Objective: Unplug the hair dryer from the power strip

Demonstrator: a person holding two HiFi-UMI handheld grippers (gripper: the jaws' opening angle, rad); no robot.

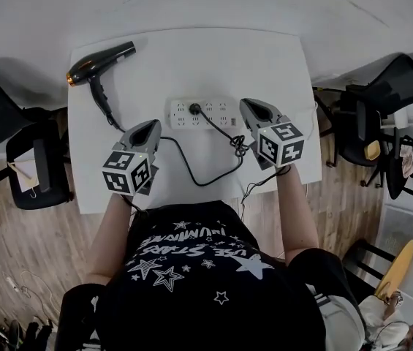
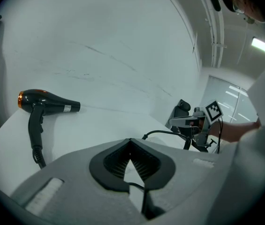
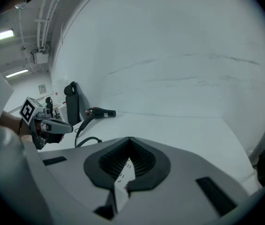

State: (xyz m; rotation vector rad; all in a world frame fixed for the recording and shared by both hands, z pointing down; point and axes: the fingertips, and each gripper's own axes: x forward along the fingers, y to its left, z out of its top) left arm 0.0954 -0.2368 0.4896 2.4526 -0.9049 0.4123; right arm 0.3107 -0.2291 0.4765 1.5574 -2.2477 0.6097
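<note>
A black hair dryer point(image 1: 100, 63) with an orange rear lies at the far left of the white table point(image 1: 264, 57); it also shows in the left gripper view point(image 2: 48, 102) and, small, in the right gripper view point(image 3: 102, 112). Its black cord point(image 1: 191, 170) loops across the table to a plug point(image 1: 194, 109) seated in the white power strip point(image 1: 202, 113). My left gripper point(image 1: 150, 128) hovers near the strip's left end, shut and empty point(image 2: 131, 139). My right gripper point(image 1: 254, 110) hovers over the strip's right end, also shut and empty point(image 3: 130, 138).
Black office chairs stand left point(image 1: 16, 145) and right point(image 1: 381, 101) of the table. A white wall point(image 1: 191, 6) runs just behind the table's far edge. A tangle of cord point(image 1: 239, 145) lies under the right gripper. The floor is wood point(image 1: 16, 247).
</note>
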